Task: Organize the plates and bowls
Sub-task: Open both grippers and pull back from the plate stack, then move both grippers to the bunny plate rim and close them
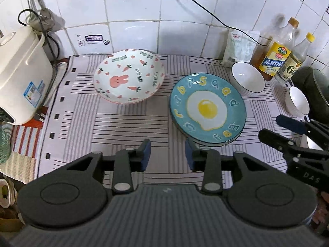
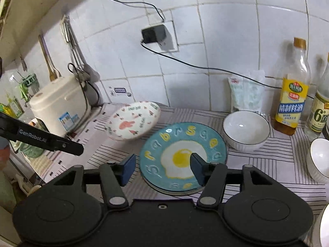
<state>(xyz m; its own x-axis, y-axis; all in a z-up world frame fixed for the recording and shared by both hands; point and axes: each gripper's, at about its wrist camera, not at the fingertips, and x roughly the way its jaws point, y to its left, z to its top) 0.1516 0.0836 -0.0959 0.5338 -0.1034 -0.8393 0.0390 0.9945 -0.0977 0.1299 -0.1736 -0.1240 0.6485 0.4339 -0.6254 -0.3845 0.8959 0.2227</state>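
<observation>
A blue fried-egg plate (image 1: 207, 109) (image 2: 183, 156) lies on the striped mat, stacked on another plate. A white rabbit-and-carrot plate (image 1: 129, 76) (image 2: 133, 121) sits behind it to the left. Two white bowls (image 1: 247, 78) (image 1: 299, 100) stand to the right; they also show in the right wrist view (image 2: 245, 129) (image 2: 319, 158). My left gripper (image 1: 167, 154) is open and empty, just in front of the blue plate's left edge. My right gripper (image 2: 162, 168) is open and empty over the blue plate's near left edge; it also shows in the left wrist view (image 1: 277, 127).
A cream rice cooker (image 1: 20, 74) stands at the left. Oil and vinegar bottles (image 1: 277, 49) and a white bag (image 1: 239, 47) stand at the back right by the tiled wall. A black cable (image 1: 205, 10) runs along the wall. A dark pot (image 1: 314, 90) is at the far right.
</observation>
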